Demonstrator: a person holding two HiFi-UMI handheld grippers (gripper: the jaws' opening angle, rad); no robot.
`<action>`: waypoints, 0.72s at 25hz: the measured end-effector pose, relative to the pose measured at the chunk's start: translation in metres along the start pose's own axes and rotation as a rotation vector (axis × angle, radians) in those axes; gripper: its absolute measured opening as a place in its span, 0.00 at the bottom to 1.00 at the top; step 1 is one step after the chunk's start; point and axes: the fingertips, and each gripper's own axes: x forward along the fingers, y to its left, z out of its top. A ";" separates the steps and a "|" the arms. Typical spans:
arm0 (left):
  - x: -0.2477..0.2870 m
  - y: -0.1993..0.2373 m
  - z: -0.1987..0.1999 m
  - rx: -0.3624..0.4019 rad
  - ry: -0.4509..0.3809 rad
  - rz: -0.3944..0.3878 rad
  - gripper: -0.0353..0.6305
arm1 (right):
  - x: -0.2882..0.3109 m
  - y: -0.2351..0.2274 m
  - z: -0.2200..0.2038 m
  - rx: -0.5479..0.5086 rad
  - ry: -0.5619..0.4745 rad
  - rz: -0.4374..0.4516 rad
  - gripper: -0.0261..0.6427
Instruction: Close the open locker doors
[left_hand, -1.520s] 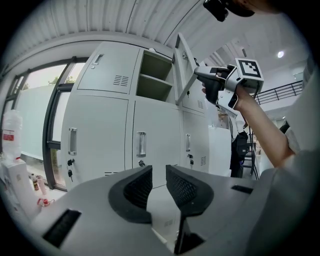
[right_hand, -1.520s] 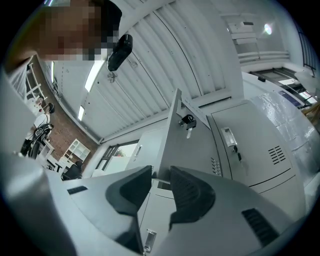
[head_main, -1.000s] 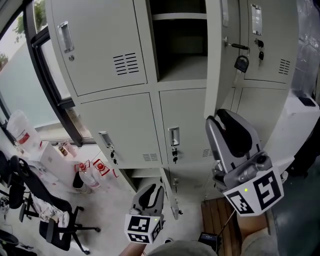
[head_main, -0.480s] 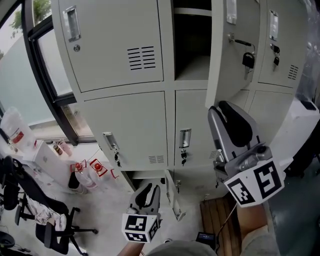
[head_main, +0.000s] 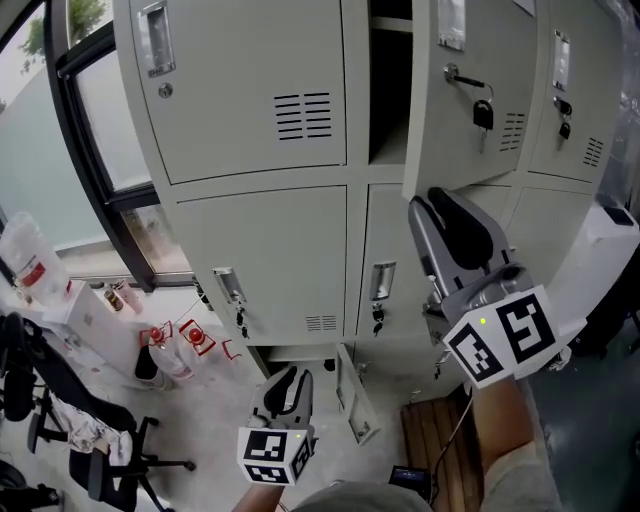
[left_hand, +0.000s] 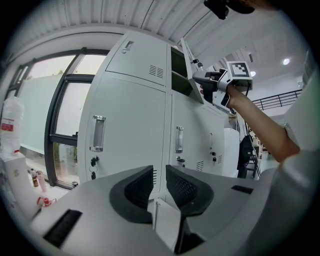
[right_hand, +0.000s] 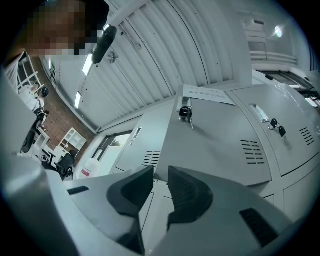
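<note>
1. Evidently, the pale grey metal upper locker door, with a black padlock hanging from its latch, has swung nearer shut. The dark opening to its left shows narrower than a second ago, but the door is still ajar.
2. The right gripper stands at that door's lower edge. Its jaws have just been closing and remain slightly apart, with nothing between them.
3. The small pale grey bottom locker door still stands open, just right of the left gripper, whose jaws are narrowly apart and hold nothing.
4. Judgement: both doors remain to be latched.
</note>
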 end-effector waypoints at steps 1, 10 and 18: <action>-0.001 0.003 0.000 0.000 -0.003 0.003 0.17 | 0.003 -0.001 -0.002 0.002 0.003 -0.006 0.19; 0.001 0.020 -0.003 0.015 -0.016 0.022 0.17 | 0.029 -0.021 -0.021 0.031 0.045 -0.068 0.14; 0.004 0.026 -0.007 0.007 -0.004 0.025 0.17 | 0.054 -0.030 -0.039 0.009 0.086 -0.104 0.14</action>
